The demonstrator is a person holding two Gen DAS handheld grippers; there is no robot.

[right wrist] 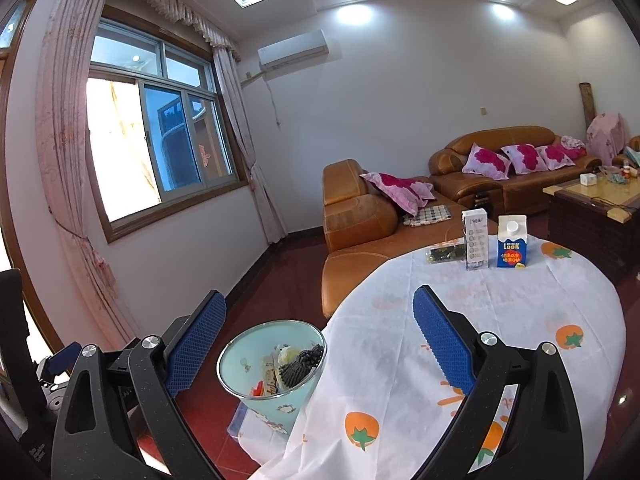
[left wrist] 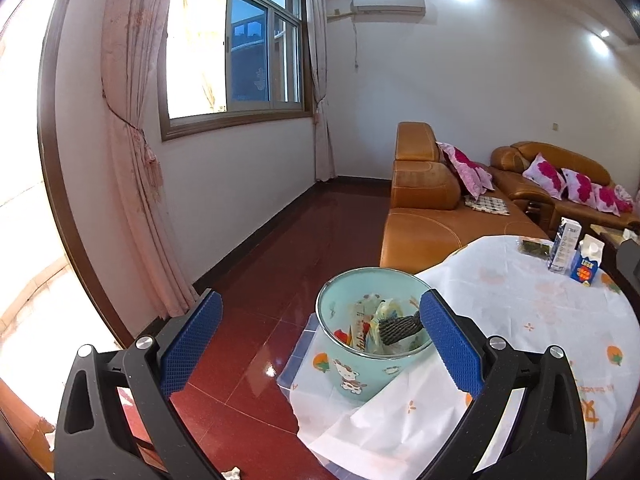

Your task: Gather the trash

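Note:
A light blue trash bin stands beside the table and holds wrappers and a dark mesh piece. It also shows in the right wrist view. On the table's white orange-print cloth stand a blue-and-white carton, a tall white box and a dark green packet; the carton, the box and the packet also show in the left wrist view. My left gripper is open and empty above the bin. My right gripper is open and empty over the table's near edge.
An orange leather sofa with pink cushions stands behind the table. A wooden coffee table is at the right. The floor is red tile. A clear plastic box sits under the bin. Curtains and a window line the left wall.

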